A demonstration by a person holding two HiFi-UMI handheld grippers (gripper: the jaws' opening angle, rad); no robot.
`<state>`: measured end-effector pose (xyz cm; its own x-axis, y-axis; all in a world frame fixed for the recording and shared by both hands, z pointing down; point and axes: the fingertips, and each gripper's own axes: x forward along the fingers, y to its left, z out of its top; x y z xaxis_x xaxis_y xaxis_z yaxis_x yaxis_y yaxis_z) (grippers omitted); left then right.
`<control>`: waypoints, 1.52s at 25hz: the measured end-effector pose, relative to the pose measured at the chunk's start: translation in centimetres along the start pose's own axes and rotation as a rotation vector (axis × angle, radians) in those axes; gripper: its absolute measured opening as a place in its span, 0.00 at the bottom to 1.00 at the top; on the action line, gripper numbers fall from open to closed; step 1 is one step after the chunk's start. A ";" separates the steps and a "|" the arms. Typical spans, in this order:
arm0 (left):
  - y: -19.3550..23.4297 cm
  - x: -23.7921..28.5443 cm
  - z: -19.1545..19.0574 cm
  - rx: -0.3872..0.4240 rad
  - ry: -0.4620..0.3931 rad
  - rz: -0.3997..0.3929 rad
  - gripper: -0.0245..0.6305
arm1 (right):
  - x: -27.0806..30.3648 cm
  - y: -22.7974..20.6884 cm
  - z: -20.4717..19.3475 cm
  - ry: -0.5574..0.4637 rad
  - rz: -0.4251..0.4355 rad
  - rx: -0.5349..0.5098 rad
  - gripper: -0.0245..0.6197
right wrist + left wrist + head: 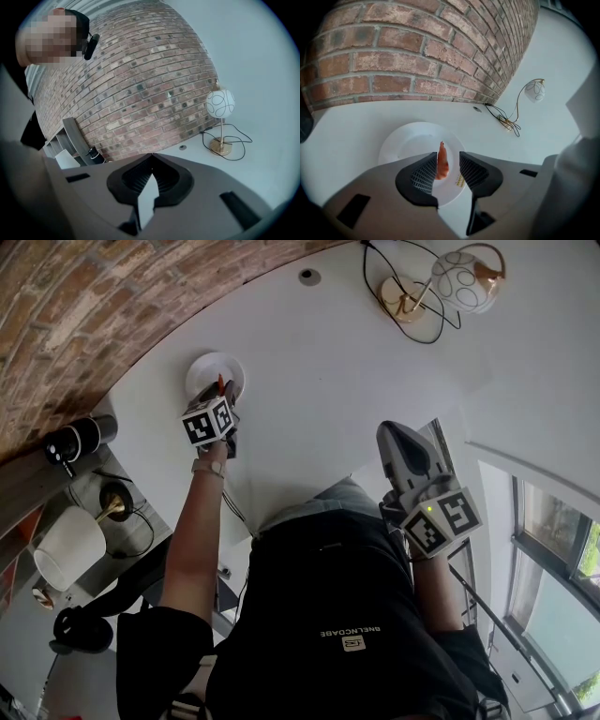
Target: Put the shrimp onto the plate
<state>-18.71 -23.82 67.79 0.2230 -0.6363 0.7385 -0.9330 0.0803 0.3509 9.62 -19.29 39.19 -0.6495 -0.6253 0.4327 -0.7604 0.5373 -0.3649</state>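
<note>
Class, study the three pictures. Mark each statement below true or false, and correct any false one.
1. The shrimp is between the jaws of the left gripper, at the plate. True.
2. The left gripper's jaws are shut tight. False: they stand apart, with a gap beside the shrimp.
3. The right gripper is shut with nothing between its jaws. True.
4. The lamp stands on the plate. False: it stands on the table, well away from the plate.
5. A brick wall runs behind the table. True.
</note>
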 end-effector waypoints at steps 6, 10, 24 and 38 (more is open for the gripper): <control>0.0 -0.1 0.3 0.185 0.015 0.078 0.24 | 0.1 0.1 -0.1 0.000 0.000 -0.002 0.04; -0.1 -0.1 0.1 0.346 0.049 0.134 0.24 | 0.1 0.0 -0.1 0.000 -0.002 0.001 0.04; -0.1 -0.5 0.1 0.422 0.061 0.172 0.23 | 0.1 0.0 0.1 -0.003 0.001 -0.006 0.04; -4.5 -6.7 2.8 0.469 -0.112 0.138 0.23 | 0.9 2.6 1.5 -0.024 0.078 -0.066 0.04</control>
<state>-16.76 -22.09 59.65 0.0812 -0.7248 0.6842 -0.9840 -0.1676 -0.0608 7.07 -19.31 37.39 -0.7070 -0.5930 0.3853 -0.7062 0.6203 -0.3412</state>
